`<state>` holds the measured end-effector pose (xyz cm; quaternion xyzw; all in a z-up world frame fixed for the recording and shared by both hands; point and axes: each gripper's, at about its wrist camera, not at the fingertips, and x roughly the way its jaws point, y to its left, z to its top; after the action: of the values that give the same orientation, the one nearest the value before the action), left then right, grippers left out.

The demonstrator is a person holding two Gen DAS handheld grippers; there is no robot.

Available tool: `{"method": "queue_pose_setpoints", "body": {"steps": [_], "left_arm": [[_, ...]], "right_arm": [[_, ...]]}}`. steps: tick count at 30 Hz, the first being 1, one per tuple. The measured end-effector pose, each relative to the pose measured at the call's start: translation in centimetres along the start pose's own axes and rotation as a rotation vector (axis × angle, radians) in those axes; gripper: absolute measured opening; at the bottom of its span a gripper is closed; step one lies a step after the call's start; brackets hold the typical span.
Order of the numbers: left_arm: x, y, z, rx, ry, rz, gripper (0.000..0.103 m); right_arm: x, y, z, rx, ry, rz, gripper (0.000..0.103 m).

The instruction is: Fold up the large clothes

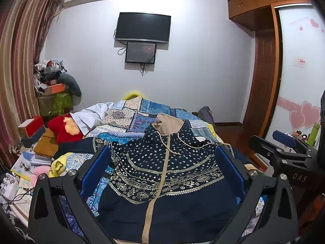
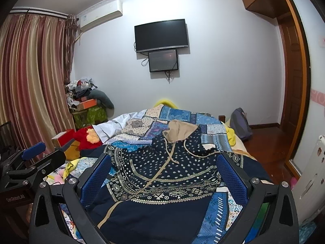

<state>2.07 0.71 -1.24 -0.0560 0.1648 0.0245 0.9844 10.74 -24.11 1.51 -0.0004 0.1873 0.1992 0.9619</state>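
hoodie (image 1: 162, 174) laid front-up on bed (image 1: 130, 118), ready for folding | left claw (image 1: 162, 170) agape, empty | right claw (image 2: 164, 174) agape, empty | I hover both over hem

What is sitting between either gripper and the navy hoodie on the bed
Nothing visible. The navy hoodie lies spread on the patchwork quilt, directly ahead of the open left gripper and open right gripper.

Left gripper (image 1: 162, 166) and right gripper (image 2: 163, 172) hover side by side, level, fingers spread wide, holding nothing.
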Motion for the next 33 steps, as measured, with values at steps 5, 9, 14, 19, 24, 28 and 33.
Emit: {"method": "queue_pose_setpoints", "body": {"steps": [5,9,14,19,24,28,33], "left_arm": [[2.5,1.2,0.5,-0.008,0.022,0.020,0.103],[5.5,2.8,0.9,-0.016,0.052,0.044,0.103],[10.5,5.4,1.4,-0.017,0.104,0.087,0.103],[17.3,9.8,1.0,-0.028,0.175,0.169,0.103],[24.0,15.4,-0.4,-0.057,0.263,0.263,0.103],[28.7,20.4,-1.9,-0.106,0.336,0.322,0.103],[33.9,26.8,-4.6,-0.267,0.512,0.324,0.103]], "right_arm": [[2.3,0.0,0.3,-0.013,0.017,0.001,0.103],[4.7,0.1,0.5,-0.026,0.031,0.002,0.103],[9.3,-0.3,0.9,-0.032,0.057,-0.009,0.103],[15.8,-1.3,1.4,-0.043,0.118,-0.023,0.103],[23.3,-2.4,1.7,-0.090,0.199,-0.037,0.103],[29.4,-3.2,1.4,-0.140,0.282,-0.046,0.103],[36.0,-4.4,-0.4,-0.150,0.403,-0.031,0.103]]}}
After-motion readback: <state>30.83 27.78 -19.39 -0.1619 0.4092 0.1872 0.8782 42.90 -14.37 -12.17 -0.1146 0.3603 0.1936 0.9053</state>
